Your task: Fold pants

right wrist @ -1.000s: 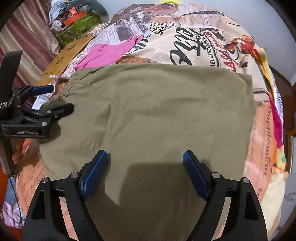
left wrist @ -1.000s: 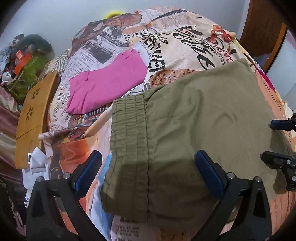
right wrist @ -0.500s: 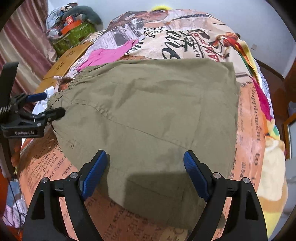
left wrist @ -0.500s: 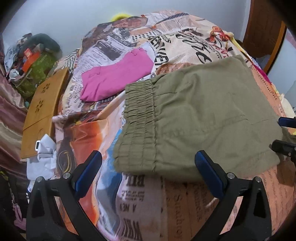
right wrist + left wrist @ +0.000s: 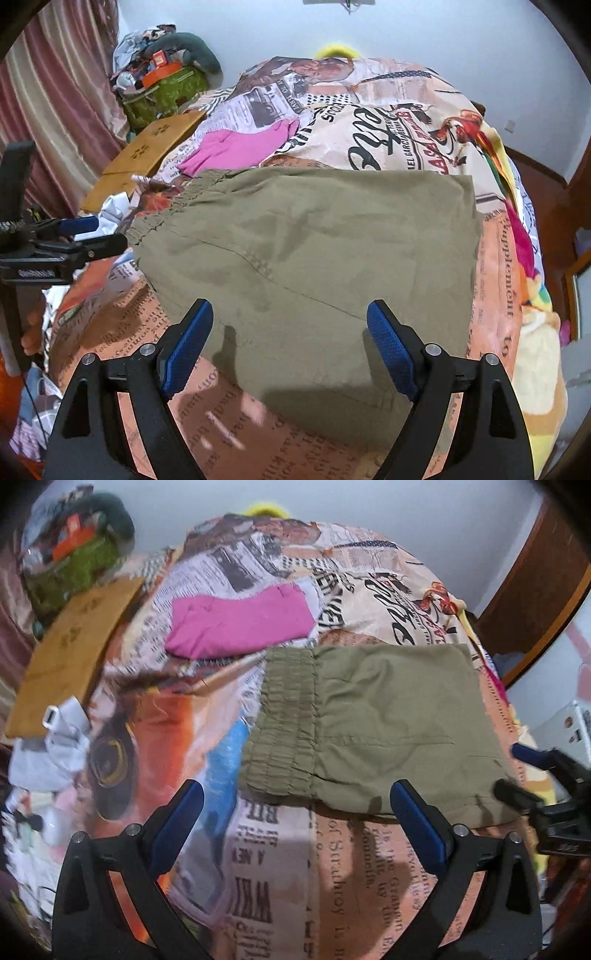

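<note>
The olive green pants lie folded into a flat rectangle on the newspaper-print bedspread, elastic waistband to the left. They also show in the right wrist view. My left gripper is open and empty, held back from the pants' near edge at the waistband corner. My right gripper is open and empty above the near edge of the pants. Each gripper shows at the edge of the other's view, the right one and the left one.
A folded pink garment lies beyond the waistband. A wooden board and a cluttered green bag sit at the bed's left side. Crumpled white cloth lies by the board. A wooden door frame stands to the right.
Both grippers have pulled back toward the near side of the bed, off the pants. The pants stay flat on the bed.
</note>
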Tool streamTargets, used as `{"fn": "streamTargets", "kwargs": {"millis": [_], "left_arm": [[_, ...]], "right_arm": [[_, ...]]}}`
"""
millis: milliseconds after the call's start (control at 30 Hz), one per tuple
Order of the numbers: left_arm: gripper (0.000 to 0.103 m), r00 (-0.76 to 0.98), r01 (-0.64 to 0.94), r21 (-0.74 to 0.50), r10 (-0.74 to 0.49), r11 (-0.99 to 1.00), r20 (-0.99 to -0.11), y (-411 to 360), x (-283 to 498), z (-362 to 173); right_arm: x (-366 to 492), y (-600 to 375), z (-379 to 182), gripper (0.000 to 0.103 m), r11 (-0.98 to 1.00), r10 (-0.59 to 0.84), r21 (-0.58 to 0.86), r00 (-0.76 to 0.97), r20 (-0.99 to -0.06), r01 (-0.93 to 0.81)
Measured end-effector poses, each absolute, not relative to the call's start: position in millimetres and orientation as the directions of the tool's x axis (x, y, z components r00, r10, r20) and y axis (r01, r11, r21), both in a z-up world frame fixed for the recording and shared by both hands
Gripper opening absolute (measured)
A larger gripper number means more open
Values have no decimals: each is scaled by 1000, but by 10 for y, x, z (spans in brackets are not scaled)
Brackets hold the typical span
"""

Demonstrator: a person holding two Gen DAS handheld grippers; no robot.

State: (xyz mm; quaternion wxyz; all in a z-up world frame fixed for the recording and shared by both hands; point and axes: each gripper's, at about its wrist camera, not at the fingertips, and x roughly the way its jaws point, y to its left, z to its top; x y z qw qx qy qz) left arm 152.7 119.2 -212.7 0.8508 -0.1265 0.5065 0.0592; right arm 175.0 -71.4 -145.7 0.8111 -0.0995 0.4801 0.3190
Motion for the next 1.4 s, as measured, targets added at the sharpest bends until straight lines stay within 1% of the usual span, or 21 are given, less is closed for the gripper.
{"fn": "streamTargets", "kwargs": {"millis": [200,267,500,567,700,900,1100,1133,1167,1200,1233,1267,1300,1333,1367,1400], "left_arm": [[102,439,-225,-250,-132,942,-889,1177,1521,-2260],[102,418,-228,-299,-184,927,-890,1182,1529,-2324],[102,343,-218,-417,-331,882,-879,1080,1625,-2571],[102,339,-224,-419,-333,880,-880,1051,1663,-2605],[103,356,-229,-468,-374,854,-857,1079,1779,-2625],[103,363,-287,-522,-413,803,-835,1194,2023,-2698],[103,419,-335,-543,-395,770,-818,1279,2121,-2684],[99,432,-343,-537,-378,771,-819,1287,2118,-2671],[91,438,-349,-527,-362,775,-823,1293,2119,-2664],[85,438,-353,-499,-332,791,-836,1287,2125,-2651],[73,433,-355,-448,-281,820,-857,1267,2130,-2627],[65,435,-353,-405,-236,843,-869,1247,2129,-2604],[64,443,-343,-370,-199,863,-874,1216,2118,-2575],[58,458,-327,-330,-156,886,-875,1162,2098,-2526],[50,467,-320,-300,-126,899,-875,1135,2097,-2506],[46,478,-309,-257,-84,916,-874,1094,2085,-2464]], "right_arm": [[1735,-665,-1762,83,784,379,145,281,-881,-604],[1730,-688,-1764,87,790,385,151,288,-877,-594],[1734,-697,-1788,89,782,402,178,266,-876,-597],[1730,-699,-1800,90,779,408,186,258,-876,-599],[1729,-693,-1803,92,775,415,195,252,-874,-601],[1738,-702,-1814,92,773,426,210,244,-871,-599],[1754,-715,-1820,93,768,436,223,235,-869,-600],[1753,-718,-1820,93,767,437,225,234,-868,-600],[1752,-719,-1819,93,767,438,226,233,-868,-601],[1752,-719,-1818,93,767,440,227,233,-868,-601],[1751,-720,-1819,93,766,440,228,233,-867,-600],[1748,-719,-1819,93,766,441,229,232,-867,-600],[1747,-719,-1819,93,767,441,229,232,-867,-600],[1744,-717,-1820,93,766,441,230,232,-867,-600],[1741,-716,-1821,93,766,441,230,231,-867,-600],[1741,-715,-1820,93,766,441,230,232,-867,-600]]}}
